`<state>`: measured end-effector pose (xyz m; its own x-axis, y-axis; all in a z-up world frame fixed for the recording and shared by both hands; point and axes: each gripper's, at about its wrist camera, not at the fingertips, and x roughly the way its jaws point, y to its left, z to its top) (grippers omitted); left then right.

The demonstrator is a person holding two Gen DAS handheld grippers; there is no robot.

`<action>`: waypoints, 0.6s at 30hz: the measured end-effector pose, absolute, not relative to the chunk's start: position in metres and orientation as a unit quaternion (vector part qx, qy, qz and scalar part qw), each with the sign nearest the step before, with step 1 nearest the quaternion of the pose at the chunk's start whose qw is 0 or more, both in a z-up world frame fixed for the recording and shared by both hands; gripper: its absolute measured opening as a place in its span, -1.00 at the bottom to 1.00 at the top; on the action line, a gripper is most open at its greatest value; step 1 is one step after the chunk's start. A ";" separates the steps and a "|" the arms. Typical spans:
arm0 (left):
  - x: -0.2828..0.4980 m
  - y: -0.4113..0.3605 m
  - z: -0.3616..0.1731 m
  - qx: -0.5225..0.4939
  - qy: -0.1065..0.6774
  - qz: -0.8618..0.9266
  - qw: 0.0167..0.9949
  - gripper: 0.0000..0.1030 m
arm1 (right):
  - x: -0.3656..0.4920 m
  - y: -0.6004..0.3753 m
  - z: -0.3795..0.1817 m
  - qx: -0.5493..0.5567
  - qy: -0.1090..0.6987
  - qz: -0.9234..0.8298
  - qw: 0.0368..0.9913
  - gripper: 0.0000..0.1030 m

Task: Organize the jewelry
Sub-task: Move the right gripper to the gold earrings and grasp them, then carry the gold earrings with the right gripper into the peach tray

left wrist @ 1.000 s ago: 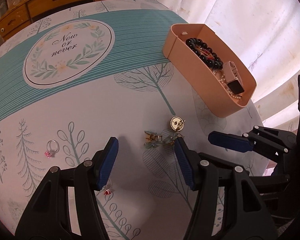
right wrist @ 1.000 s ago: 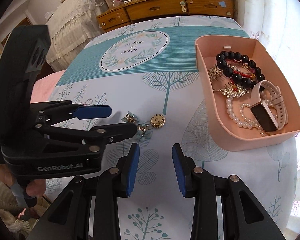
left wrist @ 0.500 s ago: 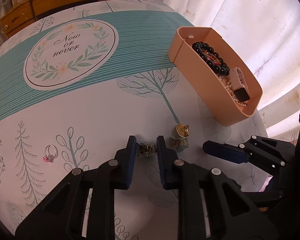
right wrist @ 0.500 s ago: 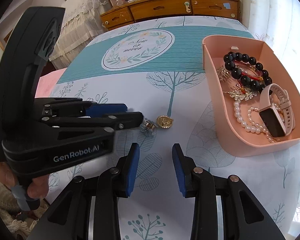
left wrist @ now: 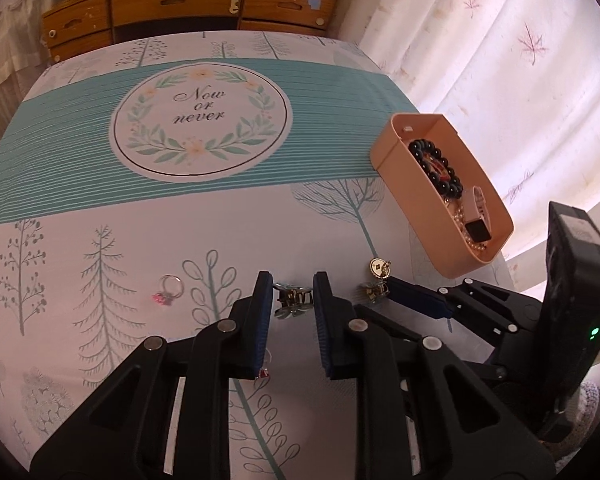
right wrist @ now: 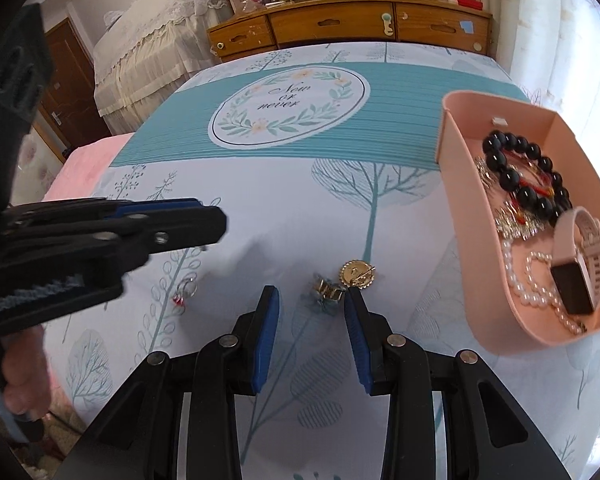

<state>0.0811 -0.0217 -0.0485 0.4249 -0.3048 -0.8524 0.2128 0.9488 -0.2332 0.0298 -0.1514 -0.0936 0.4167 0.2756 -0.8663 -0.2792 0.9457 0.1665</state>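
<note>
Jewelry — small metal clip (left wrist: pixel 293 299) pinched between the fingers of the left gripper (left wrist: pixel 290 289), raised off the tablecloth (left wrist: pixel 228 216). Second clip (right wrist: pixel 327 290) lies on the cloth between the spread fingertips of the right gripper (right wrist: pixel 311 298), a gold brooch (right wrist: pixel 357 274) just beyond. Ring with pink stone (left wrist: pixel 168 289) lies toward the left edge. Pink tray (right wrist: pixel 456 200) at the right edge — beads, pearls, watch inside.

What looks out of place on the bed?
Loose pieces lie on the bedspread outside the pink box: a pink-stone ring, a gold round brooch and a small clip. Nothing looks damaged.
</note>
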 end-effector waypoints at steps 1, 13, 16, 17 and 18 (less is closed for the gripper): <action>0.080 -0.020 -0.047 -0.047 0.513 -0.151 0.844 -0.66 | 0.030 -0.150 -0.094 -0.006 0.512 0.164 0.843 -0.34; 0.070 -0.034 -0.035 -0.035 0.507 -0.168 0.845 -0.66 | 0.012 -0.157 -0.077 -0.008 0.492 0.170 0.854 -0.60; 0.067 -0.047 -0.026 -0.026 0.498 -0.182 0.847 -0.66 | 0.000 -0.173 -0.057 0.004 0.474 0.166 0.865 -0.60; 0.066 -0.052 -0.022 -0.023 0.495 -0.187 0.848 -0.66 | -0.003 -0.183 -0.049 0.014 0.467 0.161 0.869 -0.60; 0.065 -0.059 -0.018 -0.019 0.493 -0.194 0.848 -0.66 | -0.004 -0.190 -0.044 0.022 0.463 0.155 0.872 -0.60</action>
